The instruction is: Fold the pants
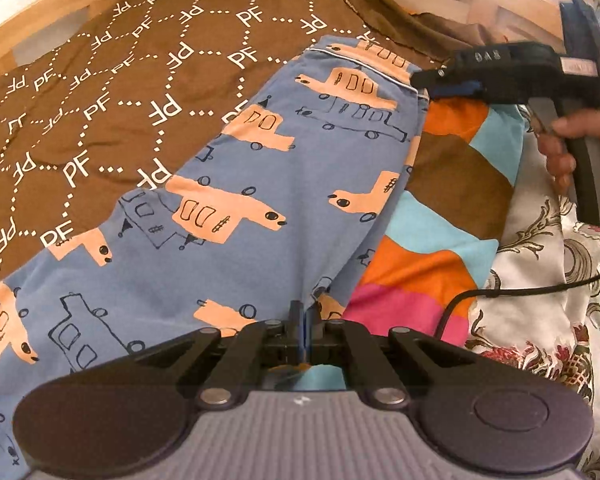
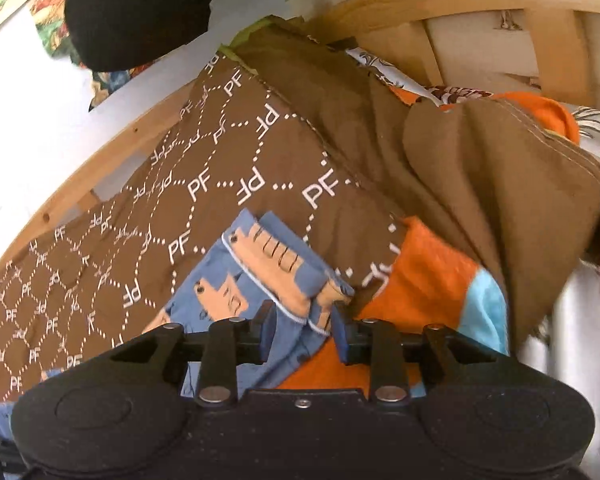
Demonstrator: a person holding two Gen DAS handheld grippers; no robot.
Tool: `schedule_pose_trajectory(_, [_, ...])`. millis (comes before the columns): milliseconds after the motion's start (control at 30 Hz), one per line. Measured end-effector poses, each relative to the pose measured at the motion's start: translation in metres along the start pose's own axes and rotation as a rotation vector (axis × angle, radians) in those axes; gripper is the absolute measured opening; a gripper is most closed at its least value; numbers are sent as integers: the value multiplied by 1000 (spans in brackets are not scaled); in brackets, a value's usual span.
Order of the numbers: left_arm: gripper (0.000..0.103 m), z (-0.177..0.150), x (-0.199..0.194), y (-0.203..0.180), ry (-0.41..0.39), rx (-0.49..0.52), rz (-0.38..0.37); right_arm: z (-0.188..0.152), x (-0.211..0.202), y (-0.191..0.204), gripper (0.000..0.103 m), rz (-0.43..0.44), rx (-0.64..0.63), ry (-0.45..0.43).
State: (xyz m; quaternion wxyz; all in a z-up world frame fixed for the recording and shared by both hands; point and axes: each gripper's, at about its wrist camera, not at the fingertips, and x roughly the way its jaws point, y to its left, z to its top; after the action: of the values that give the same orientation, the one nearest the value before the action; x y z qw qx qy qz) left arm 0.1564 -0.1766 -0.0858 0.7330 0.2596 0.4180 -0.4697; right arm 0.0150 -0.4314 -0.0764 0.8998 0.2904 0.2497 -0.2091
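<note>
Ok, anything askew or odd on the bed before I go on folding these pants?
The pants look undamaged, but they lie half on the brown PF blanket and half on the colourful striped blanket, an uneven base. At the right gripper, open, the hem is bunched and doubled. The left gripper is shut on fabric.

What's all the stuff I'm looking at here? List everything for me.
pants: one, blue with peach vehicle print, spread on the brown cover
brown cover: one, brown with white PF lettering, over the bed
patchwork blanket: one, orange, light blue, brown and pink blocks, beside the pants
floral cloth: one, white with scroll pattern, at the right edge
wooden frame: one, pale wood, behind the bedding
left gripper: black, shut on the pants
right gripper: black, open around the pants' hem
hand: one, holding the right gripper's handle
</note>
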Motion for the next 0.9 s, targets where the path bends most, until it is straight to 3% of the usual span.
schedule_pose_trajectory(267, [0, 1, -1, -2, 19, 9, 17, 6, 2, 1, 34, 10, 53, -17])
schedule_pose_trajectory(367, [0, -1, -2, -3, 18, 11, 20, 6, -6, 8, 34, -26, -13, -45])
schedule_pose_trajectory(467, [0, -1, -2, -2, 16, 5, 18, 6, -14, 15, 46, -51, -92, -82])
schedule_pose_trajectory(567, [0, -1, -2, -2, 15, -1, 17, 11, -1, 19, 47, -58, -180, -63])
schedule_pose_trajectory(633, [0, -1, -1, -2, 12, -4, 17, 12, 11, 22, 41, -64, -266, -48])
schedule_pose_trajectory(667, [0, -1, -2, -2, 11, -5, 18, 11, 16, 25, 30, -72, -315, -42])
schedule_pose_trajectory(700, [0, -2, -2, -2, 9, -6, 18, 10, 19, 28, 10, -81, -357, -44])
schedule_pose_trajectory(733, [0, -2, -2, -2, 7, -8, 18, 10, 20, 30, 2, -90, -395, -45])
schedule_pose_trajectory(900, [0, -2, -6, -3, 10, 16, 15, 17, -4, 29, 1, -77, -417, -75])
